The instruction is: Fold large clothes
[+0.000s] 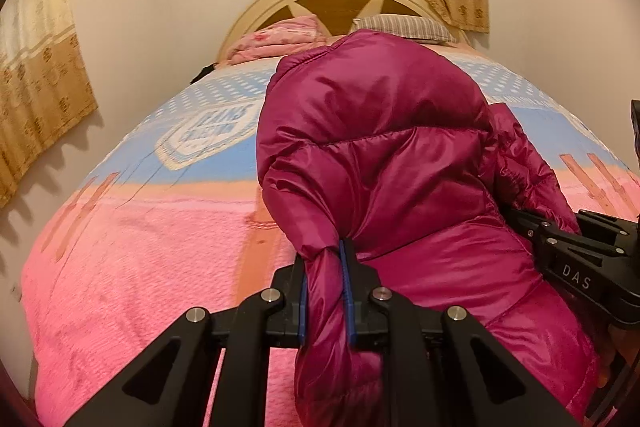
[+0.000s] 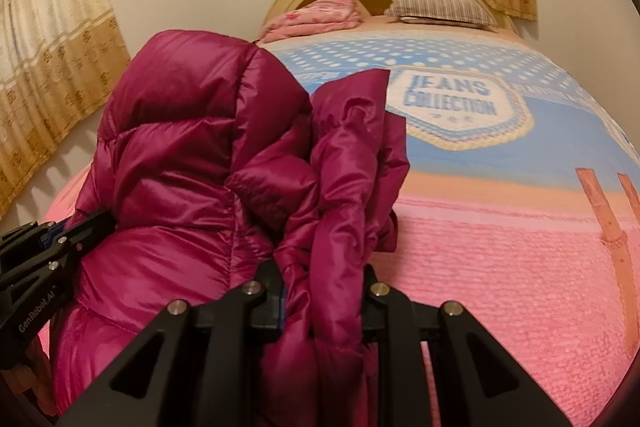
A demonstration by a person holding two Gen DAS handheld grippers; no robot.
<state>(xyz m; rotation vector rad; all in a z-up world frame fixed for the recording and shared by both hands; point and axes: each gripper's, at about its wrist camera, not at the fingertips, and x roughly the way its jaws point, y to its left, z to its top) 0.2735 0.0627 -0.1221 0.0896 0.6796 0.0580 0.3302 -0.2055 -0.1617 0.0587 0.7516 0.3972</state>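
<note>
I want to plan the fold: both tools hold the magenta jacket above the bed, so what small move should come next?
Probably carry it further over the bed and lower it flat: left tool and right tool each pinch the jacket, which hangs bunched.

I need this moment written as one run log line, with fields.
step: lift to fold | left claw: shut on magenta puffer jacket | right claw: shut on jacket | under: pink-blue bedspread
</note>
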